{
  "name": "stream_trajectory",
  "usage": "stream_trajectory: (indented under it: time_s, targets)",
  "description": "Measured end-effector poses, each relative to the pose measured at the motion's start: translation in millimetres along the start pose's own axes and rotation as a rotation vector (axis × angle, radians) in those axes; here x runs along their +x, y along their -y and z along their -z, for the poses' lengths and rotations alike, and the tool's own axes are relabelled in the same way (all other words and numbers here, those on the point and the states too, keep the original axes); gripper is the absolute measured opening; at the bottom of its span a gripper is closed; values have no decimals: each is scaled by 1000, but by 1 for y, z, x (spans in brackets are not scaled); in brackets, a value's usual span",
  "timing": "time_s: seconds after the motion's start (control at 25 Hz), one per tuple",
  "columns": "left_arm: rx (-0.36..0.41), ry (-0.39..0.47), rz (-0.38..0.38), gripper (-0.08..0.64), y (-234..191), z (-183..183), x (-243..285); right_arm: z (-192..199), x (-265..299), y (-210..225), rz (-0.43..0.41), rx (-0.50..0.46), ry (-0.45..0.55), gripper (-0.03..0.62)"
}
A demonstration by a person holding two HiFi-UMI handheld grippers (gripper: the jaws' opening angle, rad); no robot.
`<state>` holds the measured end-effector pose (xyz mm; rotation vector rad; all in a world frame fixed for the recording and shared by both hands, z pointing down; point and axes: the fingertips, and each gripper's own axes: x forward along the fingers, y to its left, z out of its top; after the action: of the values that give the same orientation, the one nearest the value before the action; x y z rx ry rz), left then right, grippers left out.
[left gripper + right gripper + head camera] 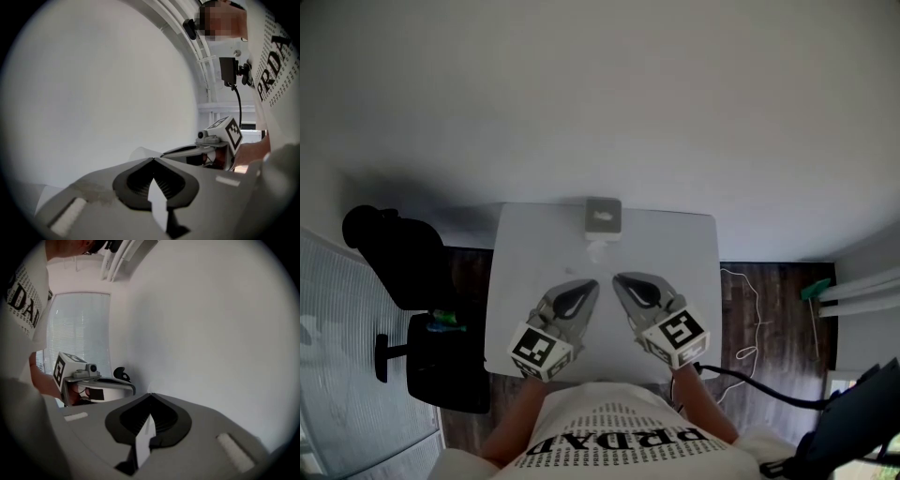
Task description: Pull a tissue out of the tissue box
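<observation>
1. At the very tips, the jaws of the left gripper [153, 159] are pressing together into a closed point, with nothing pinched between them. The right gripper [150, 394] is doing the same, its jaws meeting and holding nothing.
2. In the head view, both grippers are hovering side by side above the near half of a white table [694, 281]. Their tips are angling in toward each other and pointing toward the far edge, only slightly downward.
3. The tissue box [603, 217], small and pale grey, is sitting at the middle of the table's far edge, well apart from both sets of tips. Neither gripper view is showing it.
4. A white tissue [598, 249] seems to be spilling onto the table just in front of the box. It is too small to tell whether one end is tucked inside.
5. The tissue is likely to be feather-light, soft and easy to tear, so a gentle pinch on its free fold, near the middle, looks like the best hold. The box is probably light too and may slide or lift, so the other gripper may need to be steadying it.
6. The person's forearms are reaching in from the bottom of the head view, one on each side of a white printed shirt [628, 441]. Each hand is gripping behind its marker cube
</observation>
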<state>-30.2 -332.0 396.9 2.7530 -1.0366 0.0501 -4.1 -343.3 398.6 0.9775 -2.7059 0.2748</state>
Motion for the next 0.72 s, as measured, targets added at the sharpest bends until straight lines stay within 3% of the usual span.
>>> stream_trajectory:
  time_s: [0.32,0.72]
  targets:
    - [-12,-13,9,-8,7,5,0,-1,-2,-2,2,-51,54,6]
    - [-9,-23,6,-8,10,7,0,-1,-7,0,6,-40,60,6]
